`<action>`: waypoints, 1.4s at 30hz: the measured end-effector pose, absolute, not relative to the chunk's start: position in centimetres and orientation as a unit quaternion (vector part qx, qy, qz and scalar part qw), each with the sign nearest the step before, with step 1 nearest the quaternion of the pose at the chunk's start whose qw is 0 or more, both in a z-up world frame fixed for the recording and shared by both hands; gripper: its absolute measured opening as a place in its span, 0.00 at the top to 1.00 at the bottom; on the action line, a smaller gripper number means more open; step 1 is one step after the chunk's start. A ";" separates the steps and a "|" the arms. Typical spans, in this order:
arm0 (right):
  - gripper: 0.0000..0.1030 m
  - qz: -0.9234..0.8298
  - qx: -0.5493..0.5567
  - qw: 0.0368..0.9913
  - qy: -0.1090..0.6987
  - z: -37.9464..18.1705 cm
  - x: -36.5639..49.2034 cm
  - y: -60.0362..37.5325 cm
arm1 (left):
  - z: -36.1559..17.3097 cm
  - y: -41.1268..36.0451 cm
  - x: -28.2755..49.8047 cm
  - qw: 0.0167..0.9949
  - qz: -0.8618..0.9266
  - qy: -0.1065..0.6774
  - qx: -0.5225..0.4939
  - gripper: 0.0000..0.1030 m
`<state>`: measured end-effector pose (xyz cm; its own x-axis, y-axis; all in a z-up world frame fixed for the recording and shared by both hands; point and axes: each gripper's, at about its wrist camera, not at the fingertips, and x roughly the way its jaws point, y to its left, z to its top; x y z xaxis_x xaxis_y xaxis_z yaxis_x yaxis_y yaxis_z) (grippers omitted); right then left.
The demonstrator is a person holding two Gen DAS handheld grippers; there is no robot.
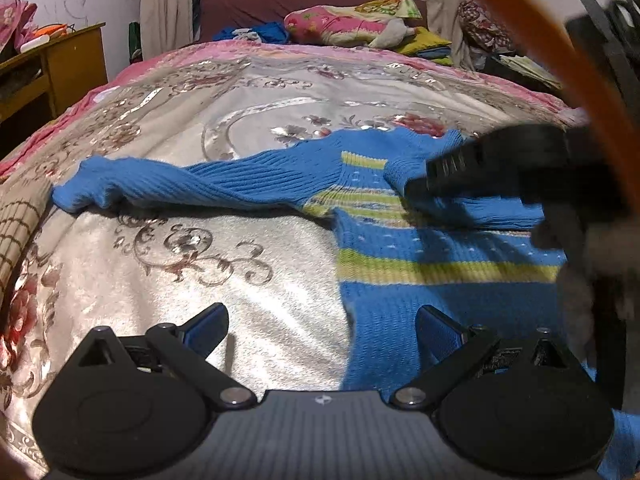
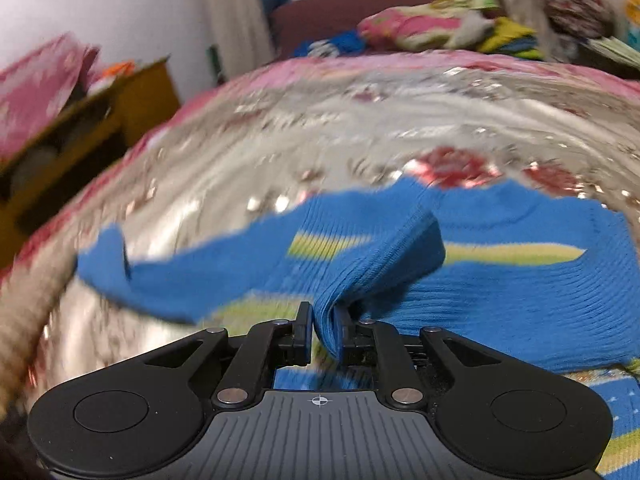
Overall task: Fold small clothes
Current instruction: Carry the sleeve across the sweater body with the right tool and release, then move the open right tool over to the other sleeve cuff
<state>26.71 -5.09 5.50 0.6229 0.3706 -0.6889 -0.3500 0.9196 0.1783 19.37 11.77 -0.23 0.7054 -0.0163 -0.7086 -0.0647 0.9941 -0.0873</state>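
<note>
A small blue knit sweater [image 1: 420,240] with yellow-green stripes lies on the bed. Its left sleeve [image 1: 168,184] stretches out to the left. My left gripper [image 1: 322,330] is open and empty, low over the sweater's lower left edge. My right gripper [image 2: 323,330] is shut on a bunched fold of the sweater's right sleeve [image 2: 380,272] and holds it lifted over the body of the sweater [image 2: 540,292]. In the left wrist view the right gripper [image 1: 416,178] shows as a black blurred shape with the sleeve in it.
The bed has a shiny silver floral cover [image 1: 260,112] with a pink border. Pillows and loose clothes [image 1: 352,24] lie at the far end. A wooden cabinet [image 1: 52,64] stands at the left. An orange strap [image 1: 560,52] crosses the upper right.
</note>
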 end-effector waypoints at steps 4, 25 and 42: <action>0.86 0.217 -0.036 0.902 0.371 5.2 25.9 -4.9 | -0.5 12.0 19.5 0.921 0.013 0.385 -0.054 0.00; 0.70 0.287 -0.122 0.899 0.308 7.6 22.6 -4.3 | -0.7 12.5 19.8 0.922 0.013 0.383 -0.058 0.00; 0.58 0.270 0.081 0.876 0.391 5.1 29.5 -5.0 | -0.8 13.1 20.1 0.922 0.016 0.383 -0.060 0.00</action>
